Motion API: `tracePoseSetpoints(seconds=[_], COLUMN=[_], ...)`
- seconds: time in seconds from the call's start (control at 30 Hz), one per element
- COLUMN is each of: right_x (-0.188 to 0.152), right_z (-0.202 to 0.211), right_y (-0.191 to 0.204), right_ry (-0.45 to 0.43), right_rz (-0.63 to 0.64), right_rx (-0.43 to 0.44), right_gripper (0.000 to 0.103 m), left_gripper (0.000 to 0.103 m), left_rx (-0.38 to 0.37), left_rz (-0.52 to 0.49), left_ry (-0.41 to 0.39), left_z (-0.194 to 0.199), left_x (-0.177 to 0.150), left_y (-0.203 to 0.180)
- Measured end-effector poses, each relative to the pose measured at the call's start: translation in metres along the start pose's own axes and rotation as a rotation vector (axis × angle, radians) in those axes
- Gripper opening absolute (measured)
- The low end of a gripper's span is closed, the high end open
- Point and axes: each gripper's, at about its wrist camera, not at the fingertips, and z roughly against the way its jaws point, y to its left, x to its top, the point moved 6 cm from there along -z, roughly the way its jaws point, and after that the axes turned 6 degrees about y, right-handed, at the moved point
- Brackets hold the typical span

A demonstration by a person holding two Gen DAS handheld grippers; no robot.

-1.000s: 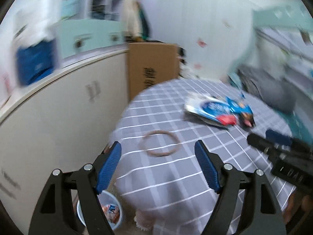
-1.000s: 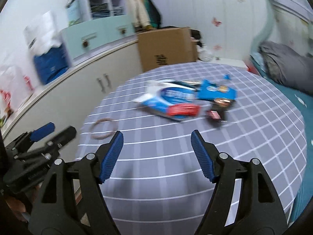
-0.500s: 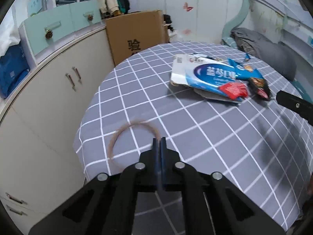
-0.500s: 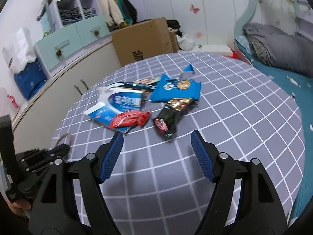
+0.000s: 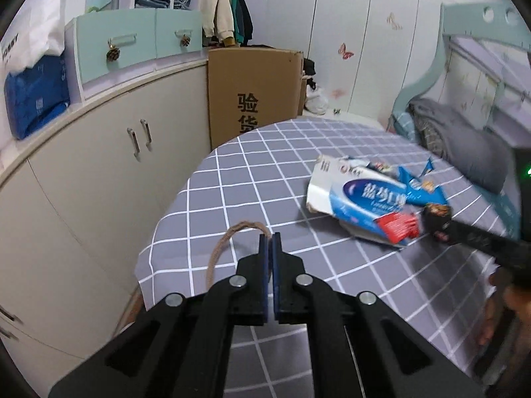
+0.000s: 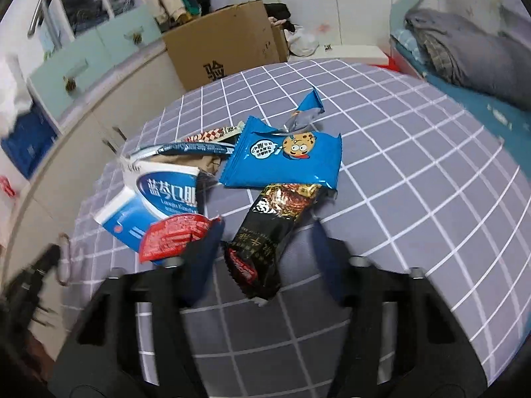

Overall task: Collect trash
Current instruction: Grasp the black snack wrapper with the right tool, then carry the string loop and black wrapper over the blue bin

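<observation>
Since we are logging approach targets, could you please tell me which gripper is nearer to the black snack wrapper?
Right. The right gripper is open with the black snack wrapper lying between its fingers, while the left gripper is shut on the brown cord loop near the table's left edge.

A round table in a grey checked cloth fills mid-frame. Wrappers lie left of centre: blue cookie wrapper, black wrapper, red packet, white-blue box. A rope loop lies lower centre.

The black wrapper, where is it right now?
In the right wrist view the black wrapper lies on the table between the open right gripper's fingers, just below the blue cookie bag and right of the red packet.
</observation>
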Motion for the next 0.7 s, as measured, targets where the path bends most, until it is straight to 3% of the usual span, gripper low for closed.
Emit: tracePoseSetpoints(seconds=[0.03, 0.13, 0.4, 0.7], right_x=[-0.001, -0.004, -0.025, -0.051], right_z=[0.0, 0.004, 0.052, 0.098], right_y=[0.001, 0.002, 0.009, 0.09], right_ry=[0.006, 0.001, -0.109, -0.146], right_rz=[0.012, 0.045, 0.056, 0.177], right_rx=[-0.012, -0.029, 0.009, 0.171], right_gripper=[0.033, 0.027, 0.026, 0.026], left_gripper=[0.002, 0.002, 0.002, 0.002], left_rx=[-0.016, -0.058, -0.115, -0.126], left_rz=[0.01, 0.044, 0.065, 0.121], left_ry=[-0.006, -0.017, -0.056, -0.095], left_z=[0.004, 0.015, 0.051, 0.089], left_x=[0.001, 0.0, -0.011, -0.034], left_y=[0.001, 0.004, 0.012, 0.051])
